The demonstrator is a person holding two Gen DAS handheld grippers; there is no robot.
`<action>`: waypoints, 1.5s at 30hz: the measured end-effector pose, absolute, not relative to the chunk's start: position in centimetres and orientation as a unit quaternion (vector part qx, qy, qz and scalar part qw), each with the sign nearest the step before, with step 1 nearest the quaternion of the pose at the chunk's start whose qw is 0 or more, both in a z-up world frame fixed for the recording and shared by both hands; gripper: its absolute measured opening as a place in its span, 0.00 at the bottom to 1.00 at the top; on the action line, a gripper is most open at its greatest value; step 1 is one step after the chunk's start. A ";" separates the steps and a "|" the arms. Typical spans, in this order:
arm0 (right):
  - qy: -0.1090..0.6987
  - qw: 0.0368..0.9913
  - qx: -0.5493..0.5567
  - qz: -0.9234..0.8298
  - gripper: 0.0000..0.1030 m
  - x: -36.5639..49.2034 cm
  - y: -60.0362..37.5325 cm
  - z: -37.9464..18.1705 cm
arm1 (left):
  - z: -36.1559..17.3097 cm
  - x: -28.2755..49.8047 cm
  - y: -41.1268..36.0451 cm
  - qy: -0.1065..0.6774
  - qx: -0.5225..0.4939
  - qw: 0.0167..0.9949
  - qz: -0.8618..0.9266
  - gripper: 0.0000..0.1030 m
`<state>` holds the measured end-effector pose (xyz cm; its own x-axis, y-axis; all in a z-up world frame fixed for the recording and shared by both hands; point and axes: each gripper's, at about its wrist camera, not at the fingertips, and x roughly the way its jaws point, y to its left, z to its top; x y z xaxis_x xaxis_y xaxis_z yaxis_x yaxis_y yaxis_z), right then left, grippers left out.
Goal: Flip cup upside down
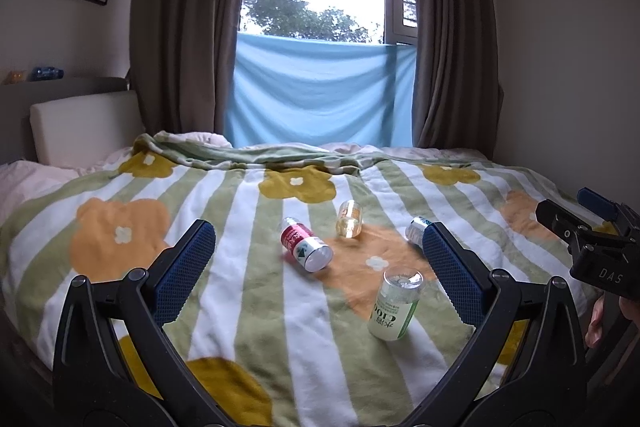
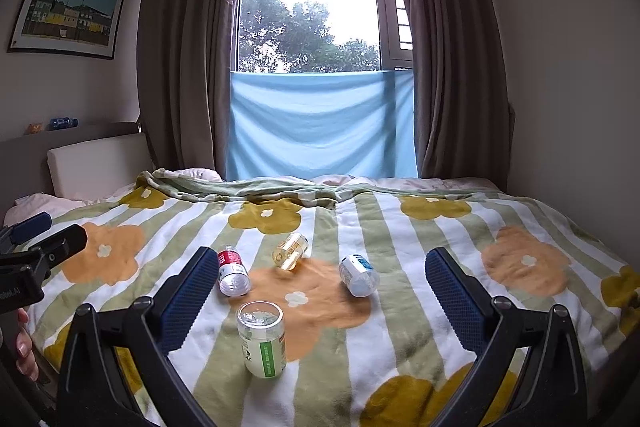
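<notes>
Green-labelled clear plastic cup (image 2: 262, 343) stands on fuzzy striped blanket (image 2: 400, 307), mid-bed; both grippers (image 1: 316, 267) (image 2: 316, 287) released, textured pads spread.

Left finger (image 1: 448, 267) hides most of blue-labelled cup (image 1: 416, 229)
</notes>
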<state>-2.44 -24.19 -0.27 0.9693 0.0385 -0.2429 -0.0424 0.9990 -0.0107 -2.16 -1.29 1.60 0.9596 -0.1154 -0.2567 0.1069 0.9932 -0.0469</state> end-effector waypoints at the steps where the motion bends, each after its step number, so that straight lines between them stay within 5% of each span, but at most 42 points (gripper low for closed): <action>1: 0.122 0.992 -0.009 0.021 1.00 -2.4 -24.2 -0.3 | 1.6 -2.1 -1.4 0.131 -0.017 0.990 -0.057 1.00; 45: 0.130 0.991 0.002 0.027 1.00 -2.3 -23.6 -0.8 | 0.6 -2.5 -1.9 0.128 -0.004 0.990 -0.052 1.00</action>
<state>-2.29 -23.56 -0.79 0.9650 0.0537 -0.2566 -0.0529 0.9985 0.0100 -2.50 -1.94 0.63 0.9617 -0.1045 -0.2534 0.1026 0.9945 -0.0209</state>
